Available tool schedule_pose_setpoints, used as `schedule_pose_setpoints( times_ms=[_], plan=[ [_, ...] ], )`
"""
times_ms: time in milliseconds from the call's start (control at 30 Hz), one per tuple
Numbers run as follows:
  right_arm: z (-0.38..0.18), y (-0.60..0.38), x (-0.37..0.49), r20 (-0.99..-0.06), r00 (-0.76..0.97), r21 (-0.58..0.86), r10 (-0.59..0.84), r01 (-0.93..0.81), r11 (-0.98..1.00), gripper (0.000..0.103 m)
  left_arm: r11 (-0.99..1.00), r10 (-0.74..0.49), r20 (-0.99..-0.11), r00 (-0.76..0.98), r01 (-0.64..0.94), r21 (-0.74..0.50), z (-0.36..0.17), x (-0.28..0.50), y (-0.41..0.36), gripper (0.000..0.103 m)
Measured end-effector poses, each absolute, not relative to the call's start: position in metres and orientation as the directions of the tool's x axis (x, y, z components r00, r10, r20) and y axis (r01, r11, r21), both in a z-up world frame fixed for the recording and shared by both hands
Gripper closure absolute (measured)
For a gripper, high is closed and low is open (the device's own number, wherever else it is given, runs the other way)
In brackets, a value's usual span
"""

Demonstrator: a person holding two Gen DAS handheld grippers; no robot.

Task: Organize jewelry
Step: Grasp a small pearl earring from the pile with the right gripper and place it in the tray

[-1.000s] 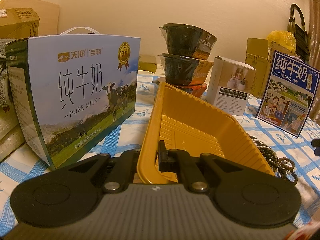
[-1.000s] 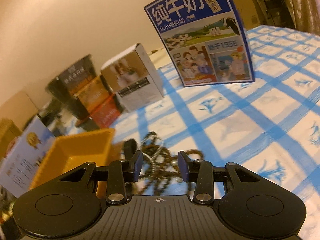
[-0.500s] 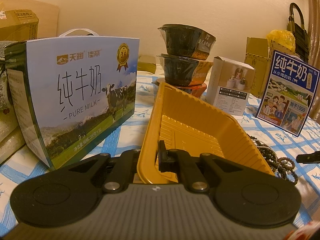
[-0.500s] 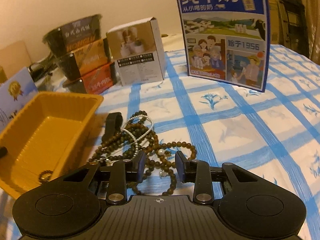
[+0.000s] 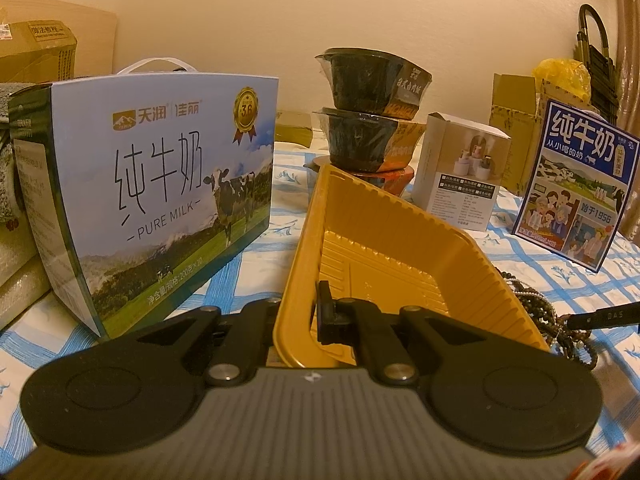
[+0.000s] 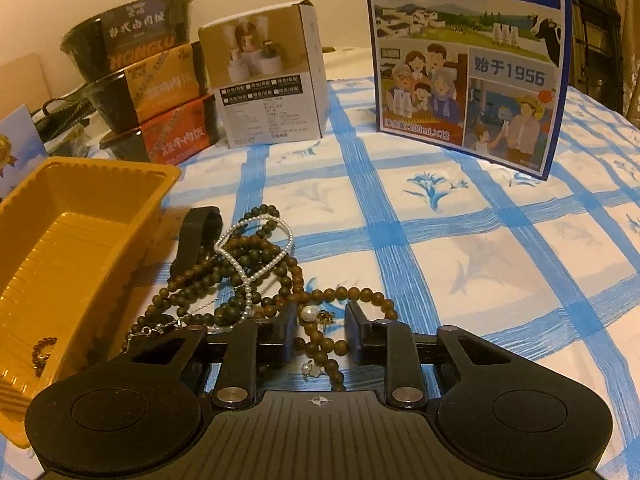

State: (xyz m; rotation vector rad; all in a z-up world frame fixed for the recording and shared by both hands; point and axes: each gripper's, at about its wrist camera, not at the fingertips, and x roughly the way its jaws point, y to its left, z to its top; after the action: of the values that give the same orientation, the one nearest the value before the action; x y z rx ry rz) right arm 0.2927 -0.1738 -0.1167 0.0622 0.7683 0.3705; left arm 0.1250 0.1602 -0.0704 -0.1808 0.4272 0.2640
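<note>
One small beaded piece [image 6: 43,350] already lies in the yellow tray [image 6: 80,216], while most of the jewelry is still a tangled heap [image 6: 248,268] on the checked surface [image 6: 460,248] just beside the tray, so the sorting looks barely begun. The left claw [image 5: 304,316] is clamped on the tray's near wall, holding it steady. The right claw [image 6: 320,332] sits low over the heap's near edge, its jaws closing around a brown bead strand and a pearl, the pads not yet pressing. Readable print: the big carton [image 5: 160,200] says "PURE MILK" with a "3.6" seal; the blue carton [image 6: 468,68] reads "1956" and "200mL×12"; a stacked bowl [image 6: 136,44] shows "HONGLU".
</note>
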Motion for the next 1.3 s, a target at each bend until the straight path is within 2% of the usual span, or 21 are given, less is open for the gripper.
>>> schedule_pose_setpoints(
  times_ms=[133, 533, 967, 1100, 1300],
  plan=[
    [-0.119, -0.171, 0.297, -0.670, 0.655, 0.181, 0.350, -0.313, 0.932, 0.083, 0.950, 0.214, -0.430, 0.877, -0.289, -0.117, -0.070, 0.125, 0.160, 0.098],
    [-0.100, -0.167, 0.281, -0.608, 0.718, 0.099, 0.338, -0.354, 0.930, 0.084, 0.950, 0.214, -0.430, 0.877, -0.289, -0.117, -0.070, 0.125, 0.160, 0.098],
    [-0.041, -0.125, 0.248, -0.460, 0.705, 0.170, 0.539, -0.526, 0.833, 0.084, 0.950, 0.213, -0.428, 0.878, -0.288, -0.118, -0.071, 0.125, 0.161, 0.098],
    [-0.034, -0.105, 0.238, -0.446, 0.651, 0.213, 0.614, -0.589, 0.780, 0.084, 0.950, 0.213, -0.429, 0.878, -0.289, -0.119, -0.072, 0.125, 0.161, 0.098],
    [-0.047, -0.064, 0.229, -0.479, 0.521, 0.294, 0.706, -0.663, 0.688, 0.084, 0.950, 0.213, -0.427, 0.879, -0.289, -0.121, -0.071, 0.125, 0.161, 0.098]
  ],
)
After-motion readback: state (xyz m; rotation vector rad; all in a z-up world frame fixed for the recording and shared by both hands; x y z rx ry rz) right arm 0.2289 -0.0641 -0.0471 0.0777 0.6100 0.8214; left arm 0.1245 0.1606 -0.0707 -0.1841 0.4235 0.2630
